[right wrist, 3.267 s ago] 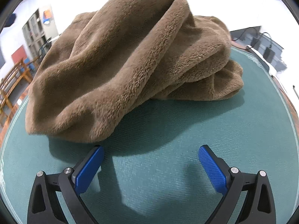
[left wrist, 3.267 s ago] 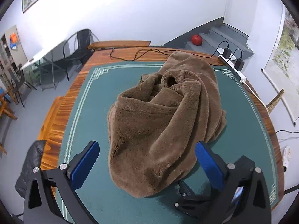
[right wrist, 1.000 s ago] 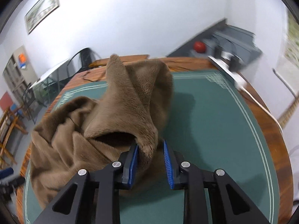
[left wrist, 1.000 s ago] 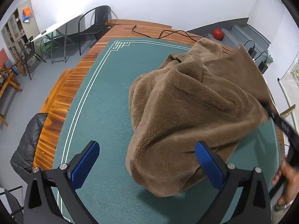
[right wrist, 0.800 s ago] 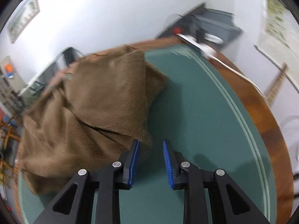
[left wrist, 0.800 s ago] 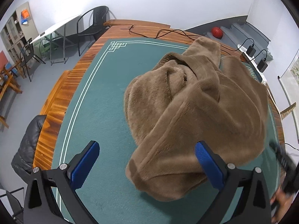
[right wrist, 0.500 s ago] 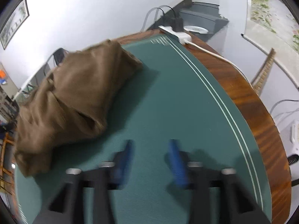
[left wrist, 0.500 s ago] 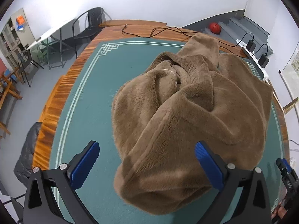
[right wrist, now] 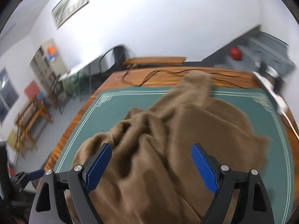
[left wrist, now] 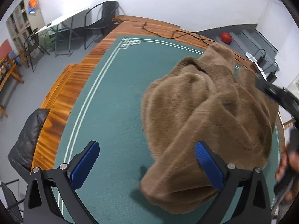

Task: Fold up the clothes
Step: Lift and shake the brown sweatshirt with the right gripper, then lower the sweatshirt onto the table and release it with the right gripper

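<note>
A brown fleece garment [left wrist: 209,115] lies crumpled on the green mat [left wrist: 115,97], towards the right side. My left gripper [left wrist: 147,160] is open just above the mat, and its right finger overlaps the garment's near edge without pinching it. In the right wrist view the garment [right wrist: 183,134] fills the lower middle, blurred. My right gripper [right wrist: 151,168] hovers over it, open, with neither pad pressing on the cloth. In the left wrist view the right gripper [left wrist: 276,95] shows at the right edge, held by a hand [left wrist: 287,168].
The mat covers a wooden table [left wrist: 61,97]. Black cables [left wrist: 186,35] run along its far edge and a white power strip [right wrist: 276,95] lies at the far right. A dark jacket [left wrist: 24,145] hangs off the left side. Chairs and a red ball [left wrist: 225,37] stand beyond.
My right gripper let go of the garment fold, opened wide, swung off to the right and came back over the cloth. The garment dropped and settled on the mat. My left gripper shifted slightly.
</note>
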Tool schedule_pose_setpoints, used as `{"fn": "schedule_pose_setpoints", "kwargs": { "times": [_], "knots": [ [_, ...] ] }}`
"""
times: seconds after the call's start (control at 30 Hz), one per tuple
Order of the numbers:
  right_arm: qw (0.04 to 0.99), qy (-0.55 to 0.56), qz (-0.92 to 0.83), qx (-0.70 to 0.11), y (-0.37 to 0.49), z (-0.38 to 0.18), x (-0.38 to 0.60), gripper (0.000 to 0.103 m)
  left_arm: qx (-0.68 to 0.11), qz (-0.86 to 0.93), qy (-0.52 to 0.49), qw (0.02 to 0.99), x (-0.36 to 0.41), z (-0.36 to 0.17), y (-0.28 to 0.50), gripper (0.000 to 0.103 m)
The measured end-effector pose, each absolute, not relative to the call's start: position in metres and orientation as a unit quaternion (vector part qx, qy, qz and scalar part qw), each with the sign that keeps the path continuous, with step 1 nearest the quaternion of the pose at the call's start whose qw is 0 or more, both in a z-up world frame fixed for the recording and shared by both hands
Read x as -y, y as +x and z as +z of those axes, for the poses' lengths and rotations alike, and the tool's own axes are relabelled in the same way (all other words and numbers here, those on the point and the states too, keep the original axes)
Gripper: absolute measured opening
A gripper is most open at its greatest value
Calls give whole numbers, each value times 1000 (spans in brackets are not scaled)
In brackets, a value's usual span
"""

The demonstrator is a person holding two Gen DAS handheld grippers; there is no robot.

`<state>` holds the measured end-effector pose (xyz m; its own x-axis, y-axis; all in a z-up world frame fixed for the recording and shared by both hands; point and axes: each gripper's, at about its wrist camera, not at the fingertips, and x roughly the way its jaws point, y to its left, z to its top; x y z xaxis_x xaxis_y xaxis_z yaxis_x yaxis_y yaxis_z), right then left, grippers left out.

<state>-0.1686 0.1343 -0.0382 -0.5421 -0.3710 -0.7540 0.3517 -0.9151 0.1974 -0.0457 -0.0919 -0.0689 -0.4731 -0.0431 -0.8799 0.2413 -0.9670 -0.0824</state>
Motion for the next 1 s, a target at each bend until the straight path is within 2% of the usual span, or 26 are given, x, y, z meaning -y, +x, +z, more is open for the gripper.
{"fn": "schedule_pose_setpoints", "kwargs": {
  "times": [0.2,0.37,0.43,0.47,0.5,0.57,0.77,1.0],
  "knots": [
    [164,510,-843,-52,-234,-85,-85,89,-117,-843,514,104,119,-80,-39,103],
    [167,542,-815,-121,-232,-121,-70,87,-126,-841,515,108,131,-85,-41,103],
    [186,541,-815,-95,-226,-122,-80,64,-127,-841,515,108,133,-86,-44,103],
    [195,541,-814,-81,-223,-122,-86,47,-127,-841,515,107,134,-86,-45,103],
    [206,537,-815,-71,-218,-120,-91,36,-128,-841,516,107,135,-86,-47,103],
    [240,525,-814,-57,-206,-114,-100,27,-127,-841,515,104,134,-86,-50,103],
    [338,520,-783,-44,-141,-110,-124,26,-108,-846,513,94,121,-82,-59,103],
    [350,528,-773,-17,-98,-112,-148,26,-72,-858,500,91,98,-68,-62,103]
  ]
}}
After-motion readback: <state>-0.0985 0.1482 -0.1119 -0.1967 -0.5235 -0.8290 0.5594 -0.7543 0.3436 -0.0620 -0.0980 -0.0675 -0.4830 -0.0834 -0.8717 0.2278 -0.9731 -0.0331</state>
